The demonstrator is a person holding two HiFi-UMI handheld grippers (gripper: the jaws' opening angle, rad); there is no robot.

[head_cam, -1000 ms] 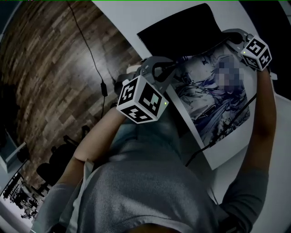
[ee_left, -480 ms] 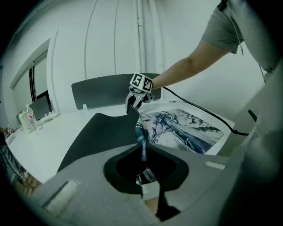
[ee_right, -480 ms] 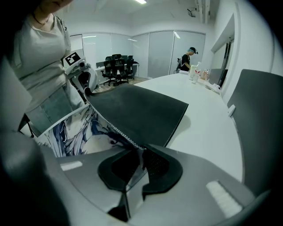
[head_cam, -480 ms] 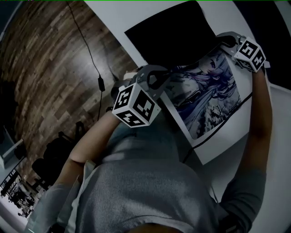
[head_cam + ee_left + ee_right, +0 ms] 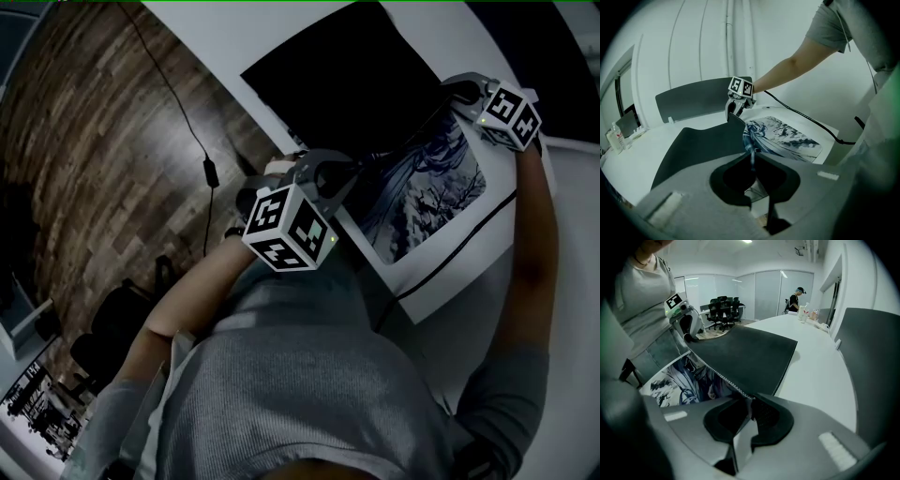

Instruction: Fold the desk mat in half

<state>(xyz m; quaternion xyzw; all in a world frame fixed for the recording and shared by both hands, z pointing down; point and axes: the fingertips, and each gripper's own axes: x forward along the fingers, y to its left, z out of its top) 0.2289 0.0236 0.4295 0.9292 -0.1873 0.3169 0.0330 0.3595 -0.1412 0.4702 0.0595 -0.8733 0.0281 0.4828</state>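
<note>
The desk mat is lifted along one edge and partly folded over, its black underside point(image 5: 337, 84) turned up and its printed face point(image 5: 433, 192) still showing below. My left gripper point(image 5: 373, 159) is shut on the lifted edge at its near corner. My right gripper point(image 5: 448, 94) is shut on the same edge at its far corner. In the left gripper view the jaws point(image 5: 751, 157) pinch the mat edge, with the black flap point(image 5: 701, 145) to the left and the print point(image 5: 787, 136) to the right. The right gripper view shows its jaws point(image 5: 750, 401) clamped on the stitched edge, under the black flap point(image 5: 745, 357).
The mat lies on a white table point(image 5: 572, 281). A black cable point(image 5: 464, 251) runs across the table beside the mat. Grey chair backs point(image 5: 693, 98) point(image 5: 874, 357) stand by the table. Bottles point(image 5: 806, 312) sit at its far end. A corded switch point(image 5: 210, 172) lies on the wood floor.
Both grippers have carried the lifted edge further across the table. More of the black underside now shows and less of the print.
</note>
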